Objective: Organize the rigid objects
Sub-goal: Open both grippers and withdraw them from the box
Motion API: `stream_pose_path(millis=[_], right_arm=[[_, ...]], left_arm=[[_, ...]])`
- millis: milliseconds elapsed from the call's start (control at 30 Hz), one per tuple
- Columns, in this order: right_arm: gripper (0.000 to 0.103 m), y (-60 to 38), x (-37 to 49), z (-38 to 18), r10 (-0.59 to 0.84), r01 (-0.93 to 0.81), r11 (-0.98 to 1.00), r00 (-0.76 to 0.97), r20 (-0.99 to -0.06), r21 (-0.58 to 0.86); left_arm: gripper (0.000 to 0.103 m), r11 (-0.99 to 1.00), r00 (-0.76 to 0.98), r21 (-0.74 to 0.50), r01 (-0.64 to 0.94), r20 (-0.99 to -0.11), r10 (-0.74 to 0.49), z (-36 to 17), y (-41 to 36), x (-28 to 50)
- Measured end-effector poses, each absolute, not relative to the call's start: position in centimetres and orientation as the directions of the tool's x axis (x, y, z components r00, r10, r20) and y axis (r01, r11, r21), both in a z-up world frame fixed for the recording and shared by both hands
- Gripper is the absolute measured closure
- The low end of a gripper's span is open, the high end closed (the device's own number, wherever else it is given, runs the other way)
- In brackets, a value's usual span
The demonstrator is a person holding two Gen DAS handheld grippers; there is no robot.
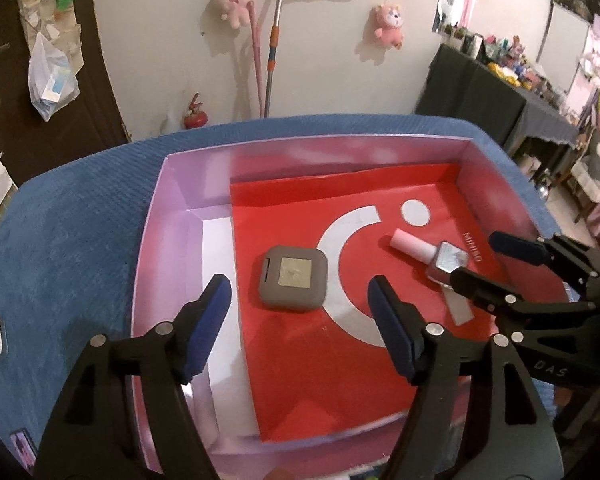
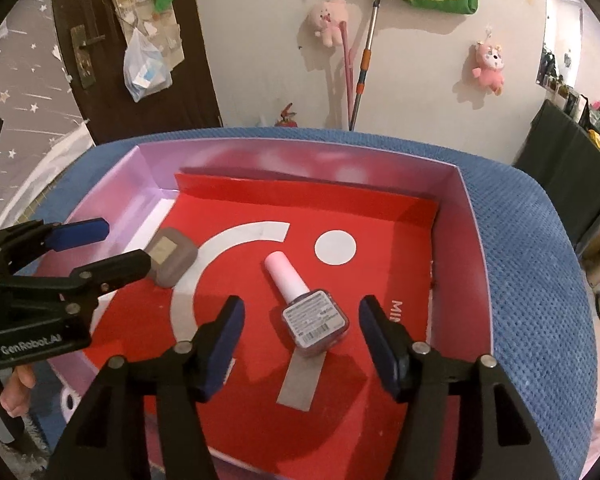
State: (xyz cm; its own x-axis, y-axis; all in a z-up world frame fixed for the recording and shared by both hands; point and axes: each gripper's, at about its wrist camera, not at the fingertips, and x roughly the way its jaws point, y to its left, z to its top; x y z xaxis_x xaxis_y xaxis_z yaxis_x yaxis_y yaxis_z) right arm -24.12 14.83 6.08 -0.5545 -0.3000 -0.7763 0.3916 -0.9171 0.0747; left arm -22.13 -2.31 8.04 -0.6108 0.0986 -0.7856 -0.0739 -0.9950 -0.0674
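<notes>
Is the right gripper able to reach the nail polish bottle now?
Probably yes. The right gripper is open just above the nail polish bottle, which lies flat between its fingers in the box; nothing covers it.

In the left wrist view the right hand-held gripper (image 1: 478, 258) covers the base of the nail polish bottle (image 1: 428, 252). In the right wrist view the left hand-held gripper (image 2: 128, 246) hides one corner of the grey square case (image 2: 174, 258). The near wall of the pink box (image 1: 156, 216) is cut off by the bottom edge. Items on the dark shelf (image 1: 500, 92) are too small to identify, perhaps bottles.
</notes>
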Motion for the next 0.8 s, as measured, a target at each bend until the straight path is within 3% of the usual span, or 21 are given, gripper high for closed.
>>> stream_pose_path(millis=[300, 433, 600, 800], right_arm=[[0.022, 15.8, -20.8, 8.3, -0.338, 0.404, -0.910, -0.597, -0.728, 0.091], [0.014, 16.3, -19.1, 9.2, -0.360, 0.410, -0.906, -0.609, -0.707, 0.108], [0.003, 16.9, -17.2, 10.0, -0.386, 0.422, -0.898, -0.625, -0.678, 0.123], [0.000, 17.5, -15.4, 10.5, -0.402, 0.431, -0.893, -0.637, -0.658, 0.128]], left_arm=[[0.033, -0.994, -0.668, -0.084, -0.077, -0.735, 0.114, 10.3, -2.1, -18.6], [0.021, -0.994, -0.699, -0.075, -0.076, -0.707, 0.107, 11.1, -2.1, -17.2], [0.021, -0.996, -0.734, -0.032, -0.084, -0.674, 0.084, 11.8, -1.4, -15.3], [0.020, -0.995, -0.739, -0.032, -0.092, -0.668, 0.089, 11.8, -1.0, -13.7]])
